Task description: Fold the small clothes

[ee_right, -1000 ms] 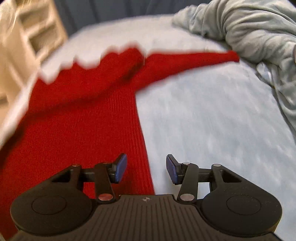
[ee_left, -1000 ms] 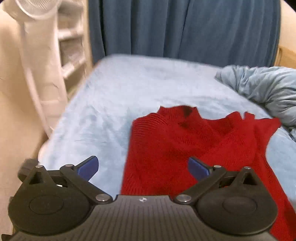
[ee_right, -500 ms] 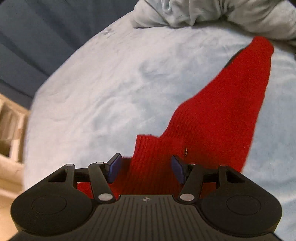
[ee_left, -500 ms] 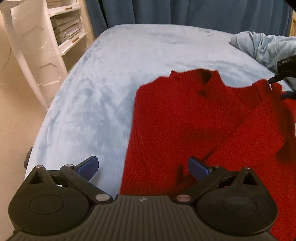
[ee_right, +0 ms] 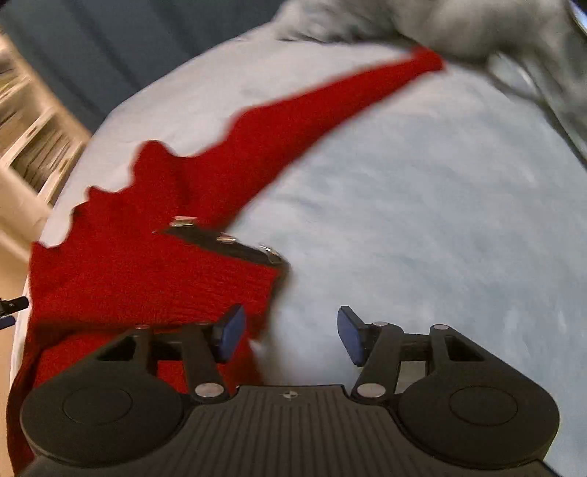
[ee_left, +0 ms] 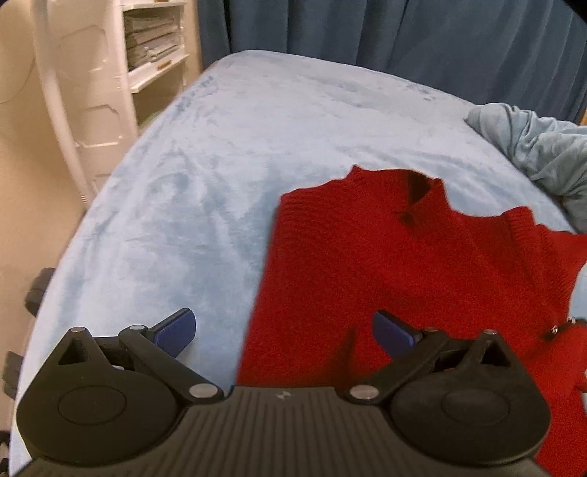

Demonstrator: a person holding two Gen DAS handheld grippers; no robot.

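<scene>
A red knit sweater [ee_left: 385,264] lies on the light blue bed cover [ee_left: 205,190], V-neck towards the far side. My left gripper [ee_left: 284,330] is open wide over the sweater's near left edge, holding nothing. In the right wrist view the sweater's body [ee_right: 146,271] fills the left and one sleeve [ee_right: 323,99] stretches to the far right. My right gripper [ee_right: 290,334] is open and empty at the sweater's right edge, left fingertip over the knit. A dark part with metal screws [ee_right: 227,242] rests on the sweater; I cannot tell what it is.
A crumpled grey-blue garment [ee_left: 543,146] lies at the bed's far right, also in the right wrist view [ee_right: 477,33]. A white shelf unit [ee_left: 146,47] stands left of the bed. A dark blue curtain [ee_left: 367,33] hangs behind. The bed's left edge drops to a beige floor [ee_left: 33,205].
The right gripper swung from above the sleeve back to the sweater's right edge, and its jaws opened wider. The left gripper stayed open over the near left edge; its view shifted slightly.
</scene>
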